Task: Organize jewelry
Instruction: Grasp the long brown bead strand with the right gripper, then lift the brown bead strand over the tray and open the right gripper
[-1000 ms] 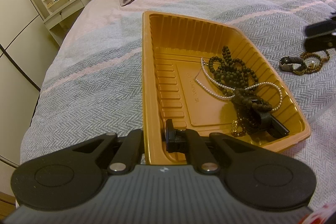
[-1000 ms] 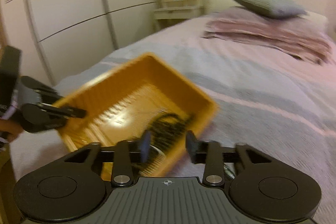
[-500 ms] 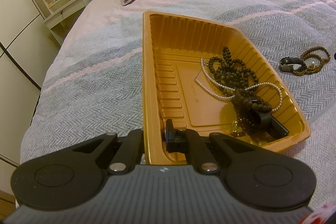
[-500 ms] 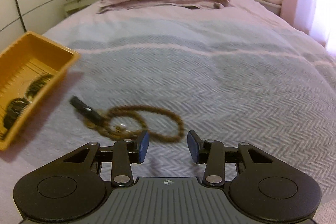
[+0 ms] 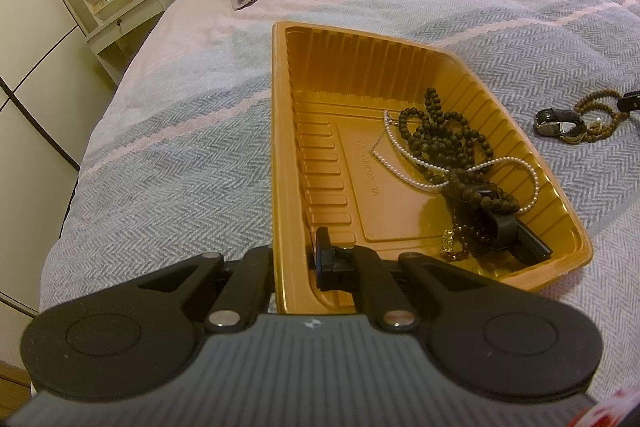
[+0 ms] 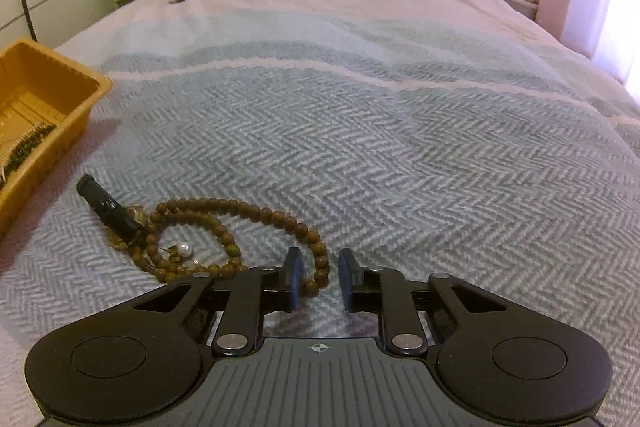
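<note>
Left gripper [image 5: 294, 259] is clamped on the near wall of the orange tray [image 5: 452, 61], presumably steadying it; dark beads [image 5: 440, 143] and pearl strand [image 5: 404, 151] already lie inside. On the bedspread [image 6: 400, 147] just beside the tray: watch [image 6: 106, 207], brown bead necklace [image 6: 240, 207]. Right gripper [image 6: 319, 277] has jaws apart, straddling the necklace's loop, though the reading says closing.

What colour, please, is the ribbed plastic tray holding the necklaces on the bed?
Golden orange: the ribbed plastic tray shows best in the left wrist view.
</note>
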